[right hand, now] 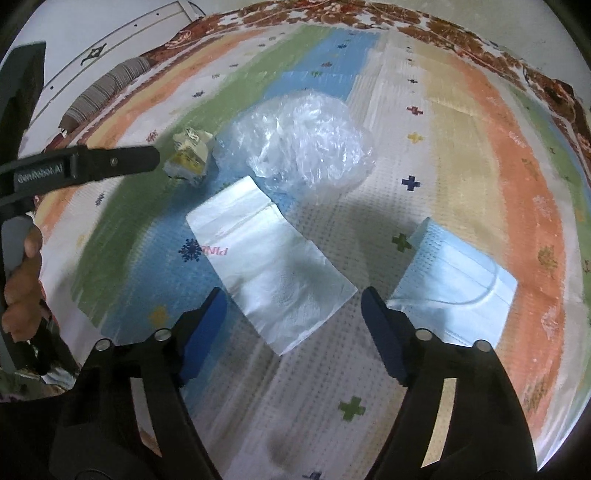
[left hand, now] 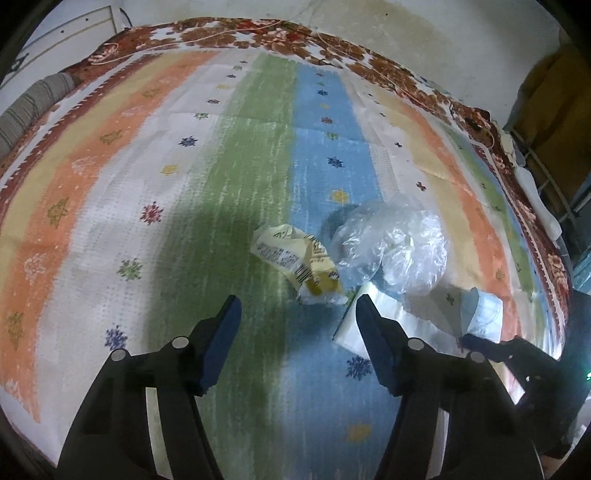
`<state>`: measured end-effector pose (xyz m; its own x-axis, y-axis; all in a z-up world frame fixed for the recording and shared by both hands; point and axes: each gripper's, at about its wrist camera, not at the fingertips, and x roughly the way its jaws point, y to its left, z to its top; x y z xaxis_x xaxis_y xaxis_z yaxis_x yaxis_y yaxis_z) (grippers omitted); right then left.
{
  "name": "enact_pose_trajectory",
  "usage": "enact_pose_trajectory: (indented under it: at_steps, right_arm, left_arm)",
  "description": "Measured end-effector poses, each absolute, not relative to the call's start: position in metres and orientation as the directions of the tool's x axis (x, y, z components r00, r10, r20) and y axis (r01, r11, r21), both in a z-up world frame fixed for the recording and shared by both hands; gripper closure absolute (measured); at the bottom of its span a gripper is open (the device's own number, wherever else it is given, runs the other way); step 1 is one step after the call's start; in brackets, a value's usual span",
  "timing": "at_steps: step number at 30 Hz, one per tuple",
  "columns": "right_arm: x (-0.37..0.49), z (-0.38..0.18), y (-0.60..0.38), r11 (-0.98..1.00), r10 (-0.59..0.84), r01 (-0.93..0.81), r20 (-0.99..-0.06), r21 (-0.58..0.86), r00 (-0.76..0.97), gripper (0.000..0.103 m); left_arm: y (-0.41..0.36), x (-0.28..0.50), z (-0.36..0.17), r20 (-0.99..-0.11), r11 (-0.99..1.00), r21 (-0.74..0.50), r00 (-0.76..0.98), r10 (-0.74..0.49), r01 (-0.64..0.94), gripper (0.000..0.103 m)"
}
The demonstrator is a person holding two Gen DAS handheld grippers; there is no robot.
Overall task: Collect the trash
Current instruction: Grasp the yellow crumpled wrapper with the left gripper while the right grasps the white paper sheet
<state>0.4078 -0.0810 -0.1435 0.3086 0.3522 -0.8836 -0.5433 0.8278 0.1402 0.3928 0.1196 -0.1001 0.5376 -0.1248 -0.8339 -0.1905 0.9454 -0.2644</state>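
Four pieces of trash lie on a striped bedspread. A crumpled yellow wrapper lies just ahead of my open left gripper; it also shows in the right wrist view. A crumpled clear plastic bag lies to its right. A white paper napkin lies just ahead of my open right gripper; it also shows in the left wrist view. A light blue face mask lies right of the napkin. Both grippers are empty.
The bedspread covers a bed with a floral blanket edge at the far side. A grey striped bolster lies at the far left. A wall stands behind. The left gripper's arm reaches across the right wrist view.
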Motion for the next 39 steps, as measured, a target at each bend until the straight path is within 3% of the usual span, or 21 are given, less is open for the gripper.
enact_pose_trajectory:
  at_steps: [4, 6, 9, 15, 19, 20, 21, 22, 30, 39]
  right_arm:
    - [0.410, -0.152, -0.079, 0.827, 0.347, -0.543, -0.892, 0.144, 0.291, 0.043]
    - [0.408, -0.152, -0.077, 0.822, 0.344, -0.555, -0.890, 0.131, 0.300, 0.045]
    - [0.407, -0.152, -0.076, 0.816, 0.349, -0.562, -0.888, 0.131, 0.299, 0.049]
    - [0.407, -0.152, -0.076, 0.819, 0.337, -0.563, -0.889, 0.113, 0.311, 0.074]
    - [0.405, -0.152, -0.076, 0.820, 0.330, -0.563, -0.890, 0.105, 0.315, 0.084]
    - [0.405, -0.152, -0.076, 0.820, 0.329, -0.563, -0.890, 0.104, 0.314, 0.088]
    - [0.405, -0.152, -0.076, 0.820, 0.330, -0.563, -0.891, 0.105, 0.313, 0.090]
    - [0.405, -0.151, -0.077, 0.820, 0.331, -0.563, -0.891, 0.108, 0.311, 0.091]
    - [0.406, -0.149, -0.081, 0.816, 0.335, -0.567, -0.892, 0.114, 0.303, 0.097]
    - [0.398, -0.118, -0.089, 0.815, 0.371, -0.565, -0.865, 0.128, 0.339, 0.099]
  left_arm:
    - [0.114, 0.402, -0.105, -0.834, 0.948, -0.264, 0.535, -0.132, -0.177, 0.041]
    - [0.109, 0.405, -0.107, -0.843, 0.952, -0.250, 0.523, -0.126, -0.174, 0.052]
    - [0.102, 0.409, -0.109, -0.855, 0.960, -0.221, 0.508, -0.106, -0.172, 0.053]
    - [0.100, 0.414, -0.113, -0.853, 0.960, -0.216, 0.513, -0.097, -0.179, 0.053]
    - [0.095, 0.420, -0.115, -0.855, 0.973, -0.150, 0.517, -0.039, -0.175, 0.055]
    - [0.095, 0.422, -0.115, -0.854, 0.974, -0.145, 0.519, -0.034, -0.175, 0.059]
    - [0.096, 0.423, -0.116, -0.855, 0.974, -0.148, 0.518, -0.038, -0.174, 0.071]
    - [0.095, 0.426, -0.120, -0.862, 0.974, -0.161, 0.503, -0.059, -0.161, 0.077]
    - [0.095, 0.423, -0.118, -0.866, 0.979, -0.155, 0.495, -0.071, -0.132, 0.086]
    - [0.104, 0.389, -0.091, -0.858, 0.970, -0.176, 0.510, -0.068, -0.166, 0.088]
